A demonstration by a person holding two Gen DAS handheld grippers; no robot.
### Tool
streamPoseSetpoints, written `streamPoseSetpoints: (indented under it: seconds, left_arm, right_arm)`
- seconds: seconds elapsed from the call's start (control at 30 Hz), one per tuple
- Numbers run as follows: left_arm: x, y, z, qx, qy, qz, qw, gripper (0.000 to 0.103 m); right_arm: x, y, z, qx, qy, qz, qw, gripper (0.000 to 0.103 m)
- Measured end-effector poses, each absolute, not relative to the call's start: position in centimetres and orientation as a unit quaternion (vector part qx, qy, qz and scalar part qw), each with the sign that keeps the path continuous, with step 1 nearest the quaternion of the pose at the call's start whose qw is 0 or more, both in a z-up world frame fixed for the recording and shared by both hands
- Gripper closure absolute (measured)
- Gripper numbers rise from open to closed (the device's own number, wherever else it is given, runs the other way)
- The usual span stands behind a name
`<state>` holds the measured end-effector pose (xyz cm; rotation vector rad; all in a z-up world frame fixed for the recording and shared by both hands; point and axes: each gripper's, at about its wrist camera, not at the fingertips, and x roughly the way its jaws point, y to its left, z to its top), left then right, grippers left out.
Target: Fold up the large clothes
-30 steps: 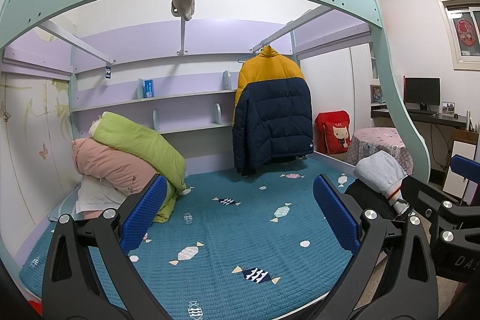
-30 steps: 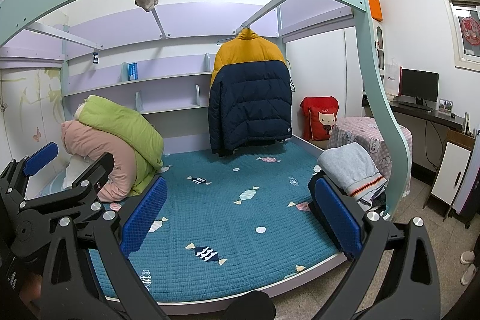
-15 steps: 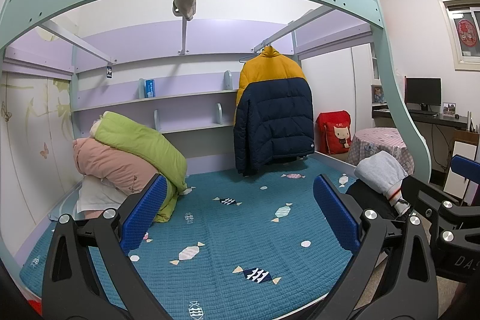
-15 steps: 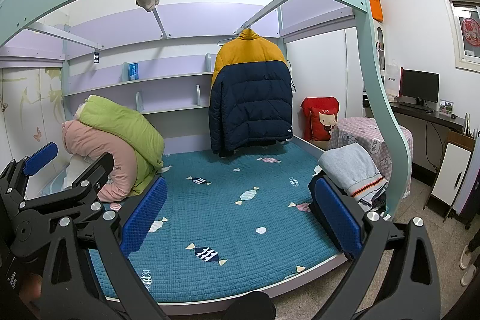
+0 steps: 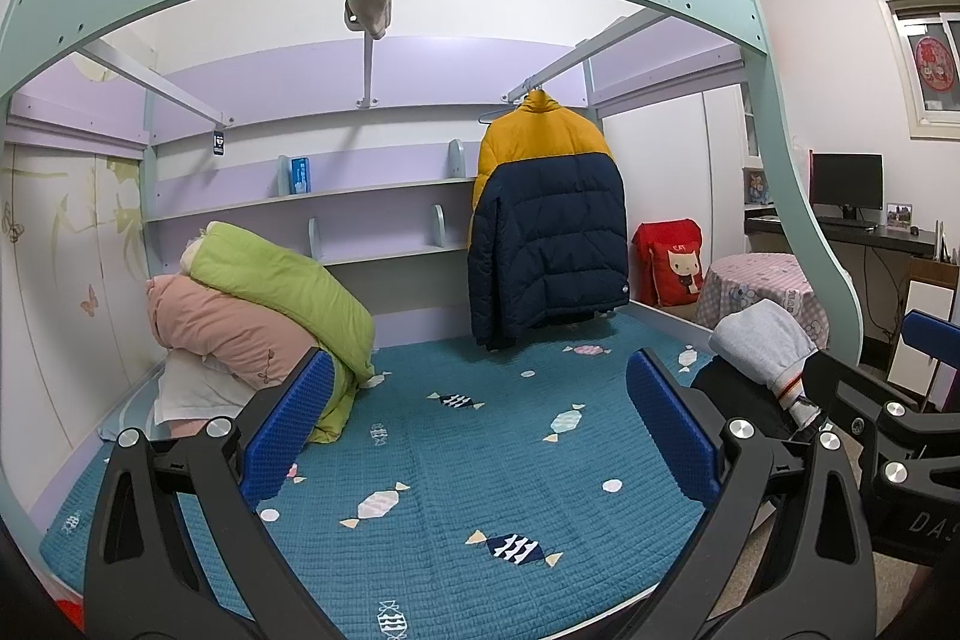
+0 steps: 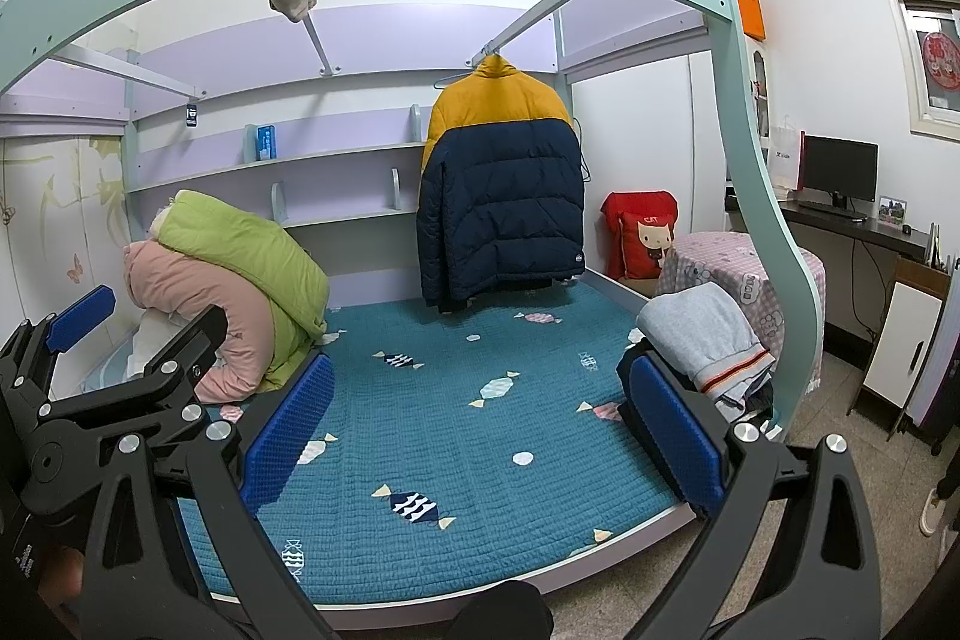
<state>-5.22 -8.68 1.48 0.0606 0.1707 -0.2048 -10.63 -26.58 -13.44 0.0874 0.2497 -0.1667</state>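
A yellow and navy puffer jacket [image 5: 546, 232] [image 6: 501, 196] hangs on a hanger from the rail over the far side of the bed. At the bed's right edge a folded grey garment [image 5: 759, 346] [image 6: 702, 334] lies on top of dark clothes. My left gripper [image 5: 480, 400] is open over the teal mattress with nothing between its blue pads. My right gripper [image 6: 480, 400] is open too, also empty, beside the left one. Both are well short of the jacket.
Green and pink quilts [image 5: 270, 292] [image 6: 240, 250] are stacked at the left on the teal bed cover [image 5: 480, 466]. A mint arch frame [image 6: 744, 160] spans the bed front. To the right stand a red cushion [image 6: 642, 232], a round table [image 6: 744, 268] and a desk with a monitor [image 6: 840, 172].
Both views have drifted very slightly. Both grippers are still open and empty, and the jacket and clothes have not moved.
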Motion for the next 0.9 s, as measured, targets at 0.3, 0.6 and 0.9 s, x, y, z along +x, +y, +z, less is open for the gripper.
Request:
streamPoseSetpoints:
  seconds: [0.3, 0.6, 0.9]
  left_arm:
    - [-5.2, -8.7, 1.5, 0.03, 0.086, -0.102, 0.991, 0.005]
    - [-5.1, -8.5, 1.2, 0.029, 0.088, -0.1, 0.991, 0.005]
    - [-3.8, -8.0, -0.7, 0.016, 0.108, -0.106, 0.988, 0.005]
  right_arm:
    - [-10.6, -26.5, -13.5, 0.044, 0.124, -0.083, 0.988, 0.008]
    - [-10.6, -26.5, -13.5, 0.044, 0.126, -0.083, 0.988, 0.008]
    - [-9.0, -25.6, -14.4, 0.043, 0.141, -0.075, 0.986, 0.007]
